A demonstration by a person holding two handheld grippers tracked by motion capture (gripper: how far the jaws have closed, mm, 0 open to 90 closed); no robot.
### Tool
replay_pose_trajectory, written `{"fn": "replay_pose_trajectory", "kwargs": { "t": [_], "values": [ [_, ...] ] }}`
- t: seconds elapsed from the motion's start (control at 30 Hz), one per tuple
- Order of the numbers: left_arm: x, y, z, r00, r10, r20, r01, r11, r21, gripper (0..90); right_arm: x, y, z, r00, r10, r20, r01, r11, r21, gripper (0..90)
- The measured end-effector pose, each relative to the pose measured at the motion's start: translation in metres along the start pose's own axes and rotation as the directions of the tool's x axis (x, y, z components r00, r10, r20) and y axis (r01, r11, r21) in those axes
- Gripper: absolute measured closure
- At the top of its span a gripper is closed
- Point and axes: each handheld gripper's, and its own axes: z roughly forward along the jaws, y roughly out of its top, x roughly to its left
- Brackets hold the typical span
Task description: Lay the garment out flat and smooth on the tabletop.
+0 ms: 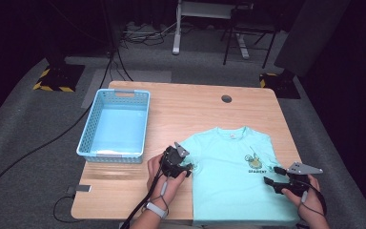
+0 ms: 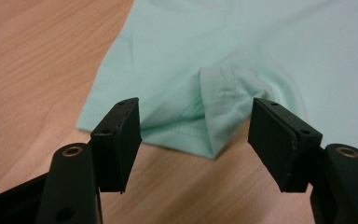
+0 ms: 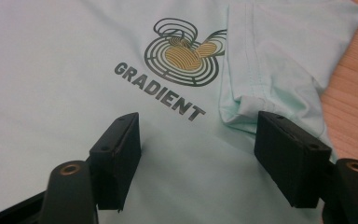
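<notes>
A mint-green T-shirt (image 1: 228, 176) lies flat on the wooden table (image 1: 186, 112), collar toward the far side, with a printed "GRADIENT" logo (image 3: 161, 91) on the chest. My left gripper (image 1: 187, 170) is open at the shirt's left sleeve; its jaws straddle the folded sleeve hem (image 2: 205, 119) just above the wood. My right gripper (image 1: 272, 177) is open over the shirt's right side, jaws spread around the folded-in right sleeve (image 3: 270, 70) and the logo. Neither gripper holds anything.
A light blue plastic basket (image 1: 116, 125) stands on the table's left half, nothing visible inside. A round cable hole (image 1: 226, 98) sits near the far edge. A small grey device (image 1: 78, 189) lies at the front left corner. Cables trail across the floor.
</notes>
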Motion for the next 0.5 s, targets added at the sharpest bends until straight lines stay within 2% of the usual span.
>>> {"fn": "replay_pose_trajectory", "kwargs": {
  "t": [0.1, 0.23, 0.37, 0.43, 0.5],
  "values": [
    [0.000, -0.001, -0.004, 0.9999, -0.009, -0.009, 0.009, 0.9996, -0.026, 34.2, 0.000, 0.000, 0.000, 1.0000, -0.001, 0.000, 0.001, 1.000, 0.000, 31.8],
    [0.004, 0.010, -0.005, 0.9993, -0.027, -0.025, 0.025, 0.9966, -0.078, 33.4, 0.000, 0.000, 0.000, 1.0000, -0.001, 0.000, 0.001, 1.000, 0.000, 31.8],
    [0.011, 0.022, 0.007, 0.9974, -0.037, -0.061, 0.032, 0.9960, -0.083, 31.4, 0.000, 0.000, 0.000, 1.0000, -0.001, 0.000, 0.001, 1.000, 0.000, 31.8],
    [0.019, 0.026, 0.017, 0.9973, -0.064, -0.036, 0.061, 0.9945, -0.085, 31.5, 0.000, 0.000, 0.000, 1.0000, 0.000, 0.000, 0.000, 1.000, 0.000, 31.8],
    [0.023, 0.028, 0.023, 0.9970, -0.072, -0.028, 0.070, 0.9949, -0.073, 31.5, 0.000, 0.000, 0.000, 1.0000, 0.000, 0.000, 0.000, 1.000, 0.000, 31.8]
  ]
}}
